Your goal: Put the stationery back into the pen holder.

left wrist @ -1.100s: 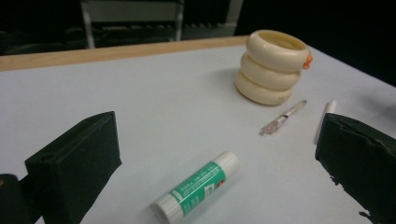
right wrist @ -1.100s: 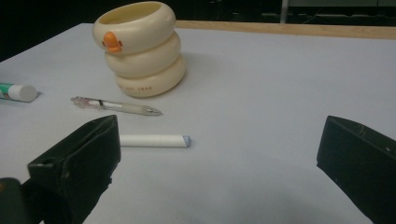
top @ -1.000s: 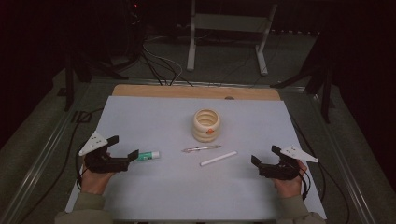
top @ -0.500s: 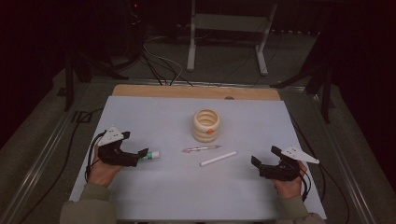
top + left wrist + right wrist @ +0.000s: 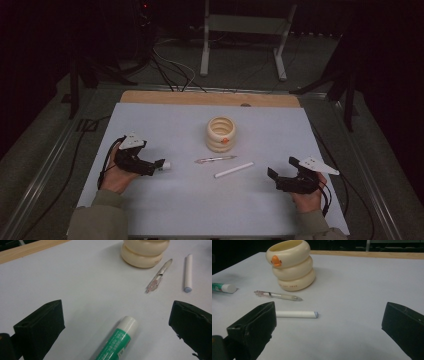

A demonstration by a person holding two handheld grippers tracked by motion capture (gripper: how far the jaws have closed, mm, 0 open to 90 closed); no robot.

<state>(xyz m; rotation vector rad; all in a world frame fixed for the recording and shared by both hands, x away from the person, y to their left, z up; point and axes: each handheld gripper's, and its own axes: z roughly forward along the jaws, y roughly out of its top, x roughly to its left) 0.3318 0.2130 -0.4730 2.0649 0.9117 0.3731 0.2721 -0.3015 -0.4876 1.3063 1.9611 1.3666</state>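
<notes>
A green glue stick (image 5: 117, 341) with a white cap (image 5: 165, 165) lies on the white table sheet (image 5: 170, 125). My left gripper (image 5: 116, 313) is open, one jaw on each side of the stick and neither touching it. In the high view the left gripper (image 5: 156, 166) covers the stick's body. My right gripper (image 5: 274, 176) rests open at the right, nothing between its jaws (image 5: 329, 315). Ahead of it lie a white marker (image 5: 296, 314) and a clear pen (image 5: 277, 295).
A cream ringed holder (image 5: 221, 133) with an orange duck bill (image 5: 276, 261) stands mid-table, behind the pen (image 5: 215, 159) and marker (image 5: 234, 170). A wooden strip (image 5: 210, 98) edges the far side. Cables and a metal stand lie on the floor beyond.
My left gripper has moved forward and to the right until its jaws straddle the glue stick. The right gripper has stayed in place.
</notes>
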